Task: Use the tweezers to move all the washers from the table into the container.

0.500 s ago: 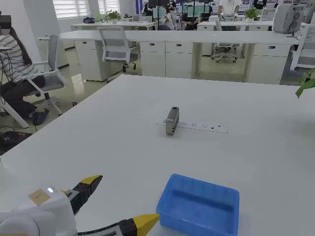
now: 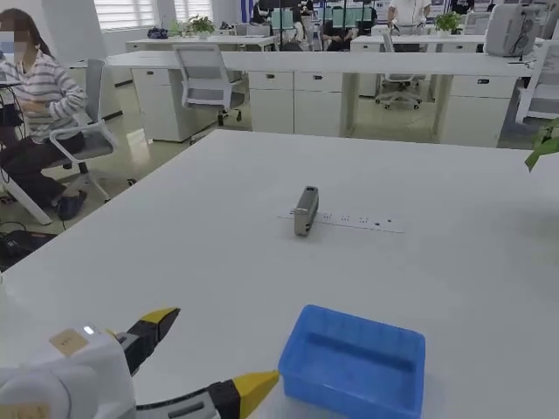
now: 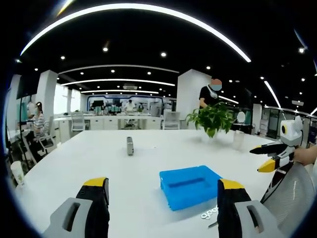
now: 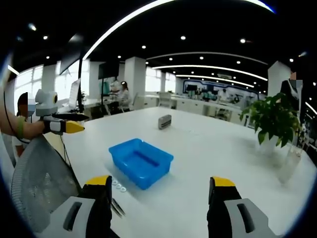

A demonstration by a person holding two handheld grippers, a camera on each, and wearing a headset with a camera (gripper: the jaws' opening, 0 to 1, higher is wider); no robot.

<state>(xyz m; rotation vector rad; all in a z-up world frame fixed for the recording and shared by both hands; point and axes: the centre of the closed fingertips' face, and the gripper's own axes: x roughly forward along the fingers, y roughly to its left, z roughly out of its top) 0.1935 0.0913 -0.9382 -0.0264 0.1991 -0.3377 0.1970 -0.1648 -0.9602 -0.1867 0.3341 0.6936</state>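
Both the left claw [image 3: 162, 184] and the right claw [image 4: 159, 181] gape wide and empty over the white table [image 4: 198, 148], where a few washers [image 4: 118, 185], likely light and slippery, lie just beside the blue container [image 4: 153, 174] near thin tweezers [image 4: 117, 207], probably best gripped mid-length.

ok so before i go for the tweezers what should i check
1. Left gripper fingers open: ok.
2. Right gripper fingers open: ok.
3. Tweezers in a grip: not ok, they lie on the table beside the washers.
4. Washers located, on the table next to the container: ok. Their count: cannot tell.
5. Container upright and open on top: ok.
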